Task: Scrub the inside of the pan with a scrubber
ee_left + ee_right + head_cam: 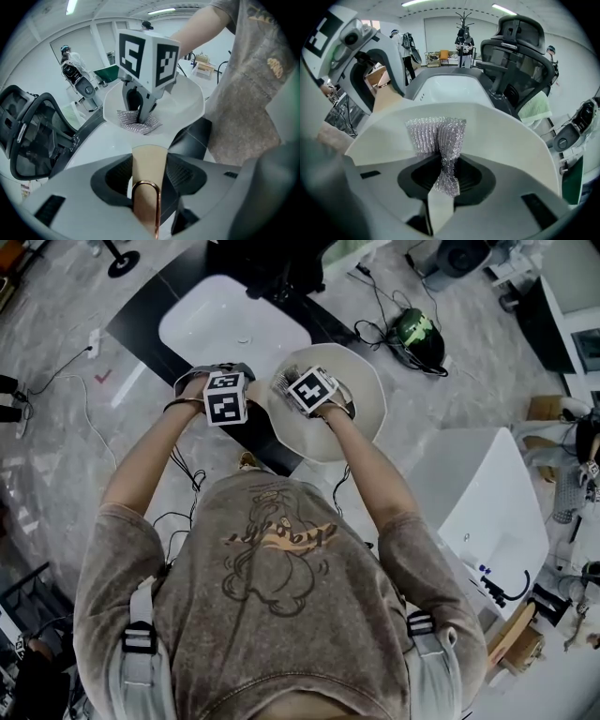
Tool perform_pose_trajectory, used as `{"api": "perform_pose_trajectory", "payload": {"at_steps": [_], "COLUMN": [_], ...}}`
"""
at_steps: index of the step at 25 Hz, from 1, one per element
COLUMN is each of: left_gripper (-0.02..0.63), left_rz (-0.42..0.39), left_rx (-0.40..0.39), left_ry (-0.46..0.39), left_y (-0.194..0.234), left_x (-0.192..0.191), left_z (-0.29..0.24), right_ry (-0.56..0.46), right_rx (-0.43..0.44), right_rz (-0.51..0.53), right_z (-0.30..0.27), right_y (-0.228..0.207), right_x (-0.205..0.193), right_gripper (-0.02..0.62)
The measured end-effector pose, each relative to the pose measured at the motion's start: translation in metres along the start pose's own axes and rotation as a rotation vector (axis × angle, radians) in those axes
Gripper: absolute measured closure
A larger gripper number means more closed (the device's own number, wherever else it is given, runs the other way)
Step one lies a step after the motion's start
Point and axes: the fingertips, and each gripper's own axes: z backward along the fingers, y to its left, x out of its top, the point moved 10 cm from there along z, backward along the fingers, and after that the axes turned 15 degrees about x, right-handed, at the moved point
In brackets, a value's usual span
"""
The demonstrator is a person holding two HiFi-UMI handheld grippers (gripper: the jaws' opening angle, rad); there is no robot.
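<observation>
Two grips, both loaded. Clamps the tan handle (149,161) of the white pan (187,101) in the left gripper (150,174), pads pressed on either side, just ahead of the copper hanging loop (146,197). Pinches the silvery mesh scrubber (437,136) in the right gripper (446,180), jaws squeezed onto a narrow waist of the mesh, the rest fanned out ahead against the pan's inner wall. From the left gripper view, plants the scrubber low inside the pan, on the side away from the handle. Holds the pan at the near edge of the table (234,329), over the black strip and seemingly partly past that edge. Resting or lifted: cannot tell. Looks like scrubbing under way.

Risks from here, as a judgement:

- Could drag the mesh out of the right jaws. Only a thin bunch is gripped, and hard rubbing against the wall could easily tug it free.
- Could let the pan swivel about its handle. Smooth, tapering and held at one spot only, with the scrubbing force landing far out at the bowl.
- Could tip or slide the pan off the near edge if pressed down on the overhanging side.
- Could knock the two grippers together, standing close side by side in the head view.

Calls for light, short strokes and a firm left grip.
</observation>
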Motion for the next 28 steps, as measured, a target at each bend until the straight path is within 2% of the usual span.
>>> {"api": "perform_pose_trajectory", "payload": {"at_steps": [8, 14, 20, 24, 28], "left_gripper": [0.370, 0.370, 0.370, 0.370, 0.370], "left_rz": [0.006, 0.015, 0.021, 0.027, 0.031], "left_rx": [0.003, 0.006, 0.008, 0.011, 0.007], "left_ry": [-0.014, -0.020, -0.020, -0.015, -0.014], "left_y": [-0.001, -0.001, -0.002, -0.002, -0.002], "left_x": [-0.001, -0.001, -0.003, -0.002, -0.002], "left_z": [0.001, 0.003, 0.001, 0.002, 0.003], "right_ry": [-0.099, -0.083, 0.001, 0.115, 0.137], "right_rx": [-0.125, -0.183, -0.198, -0.240, -0.189], "right_rz": [-0.022, -0.009, -0.064, -0.144, -0.118], "right_z": [-0.004, 0.002, 0.011, 0.026, 0.021], "right_y": [-0.033, -0.051, -0.069, -0.077, -0.077], "right_x": [-0.003, -0.015, -0.039, -0.060, -0.062], "right_gripper": [0.495, 0.500, 0.503, 0.505, 0.508]}}
